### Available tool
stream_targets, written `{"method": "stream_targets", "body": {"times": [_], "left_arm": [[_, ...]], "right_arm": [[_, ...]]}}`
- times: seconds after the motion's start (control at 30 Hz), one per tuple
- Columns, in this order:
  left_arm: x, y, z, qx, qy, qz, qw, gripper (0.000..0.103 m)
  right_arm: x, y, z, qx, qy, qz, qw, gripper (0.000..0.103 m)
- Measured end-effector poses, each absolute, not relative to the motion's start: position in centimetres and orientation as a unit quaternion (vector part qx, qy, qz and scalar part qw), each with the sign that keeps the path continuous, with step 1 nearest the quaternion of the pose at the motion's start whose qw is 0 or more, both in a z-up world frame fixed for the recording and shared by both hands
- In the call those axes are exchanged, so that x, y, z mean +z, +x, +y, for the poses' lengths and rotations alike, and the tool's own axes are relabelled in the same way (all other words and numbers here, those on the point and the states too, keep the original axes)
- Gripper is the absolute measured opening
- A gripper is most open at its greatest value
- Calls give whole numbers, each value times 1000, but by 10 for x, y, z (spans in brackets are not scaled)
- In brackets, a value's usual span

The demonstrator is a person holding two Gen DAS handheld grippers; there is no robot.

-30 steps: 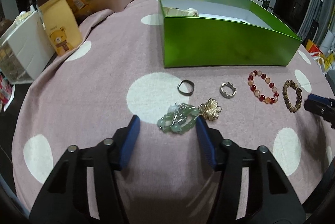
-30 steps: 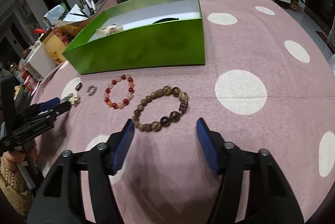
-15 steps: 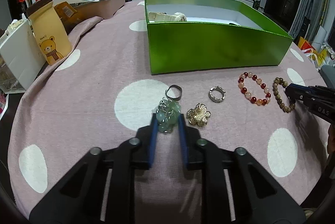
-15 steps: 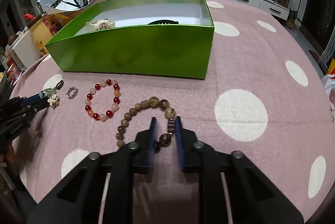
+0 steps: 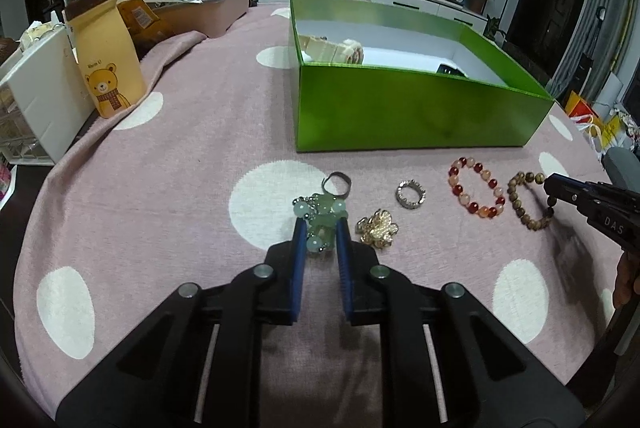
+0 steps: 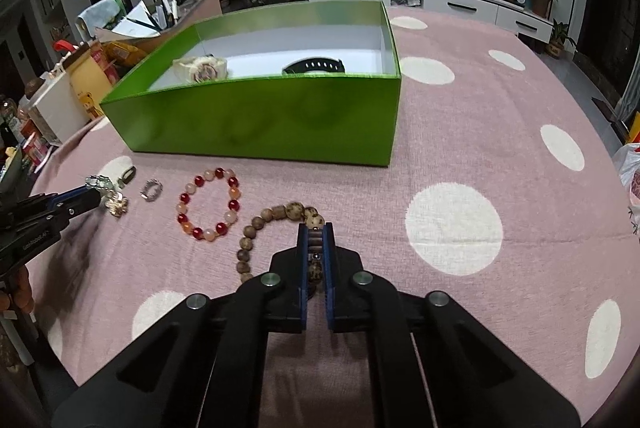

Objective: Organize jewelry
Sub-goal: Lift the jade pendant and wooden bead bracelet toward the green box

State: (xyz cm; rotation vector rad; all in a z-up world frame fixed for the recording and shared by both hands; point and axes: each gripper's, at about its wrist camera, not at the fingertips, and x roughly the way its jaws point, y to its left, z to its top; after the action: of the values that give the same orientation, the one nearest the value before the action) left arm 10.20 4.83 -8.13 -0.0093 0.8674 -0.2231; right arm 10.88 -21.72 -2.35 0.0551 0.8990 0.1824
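Observation:
My left gripper (image 5: 321,224) is shut on a pale green bead bracelet (image 5: 320,212) on the pink dotted tablecloth. My right gripper (image 6: 316,228) is shut on a brown wooden bead bracelet (image 6: 280,216), which also shows in the left wrist view (image 5: 524,212). Between them lie a gold flower brooch (image 5: 378,228), a silver ring (image 5: 410,193), a dark ring (image 5: 338,183) and a red and peach bead bracelet (image 5: 476,192). Behind stands an open green box (image 5: 400,108) that holds a cream watch (image 6: 202,68) and a dark band (image 6: 314,65).
A yellow bear carton (image 5: 106,68) and a white drawer unit (image 5: 36,100) stand at the left table edge. A tray of pens and papers (image 5: 200,4) sits at the back left. The cloth drops off at the left edge.
Both grippers have gone from open to shut: the left one on the green bracelet, the right one on the brown bracelet. Both views have drawn back slightly, higher above the table.

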Motion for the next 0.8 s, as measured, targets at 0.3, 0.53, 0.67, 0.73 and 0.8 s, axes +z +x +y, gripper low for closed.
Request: {"method": "stream_targets", "body": {"times": [0.3,0.53,0.67,0.73,0.8], "left_arm": [[-57,91,47,-109,-12,398,911,14],[-45,88,44,-107,-9,387,916,5],[-44,86,44,-108,-10,386,916,5],[-45,86,44,-106,-11,389,915,5],[-46,85,45,-108,-14,393,913,5]], "right_arm": [[1,97,-218,100,32,405,908,6],[16,90,-220,104,35,386,916,6],[17,87,-223,104,37,385,916,6],[18,86,-224,103,40,384,917,6],[17,85,-225,106,42,387,915,6]]}}
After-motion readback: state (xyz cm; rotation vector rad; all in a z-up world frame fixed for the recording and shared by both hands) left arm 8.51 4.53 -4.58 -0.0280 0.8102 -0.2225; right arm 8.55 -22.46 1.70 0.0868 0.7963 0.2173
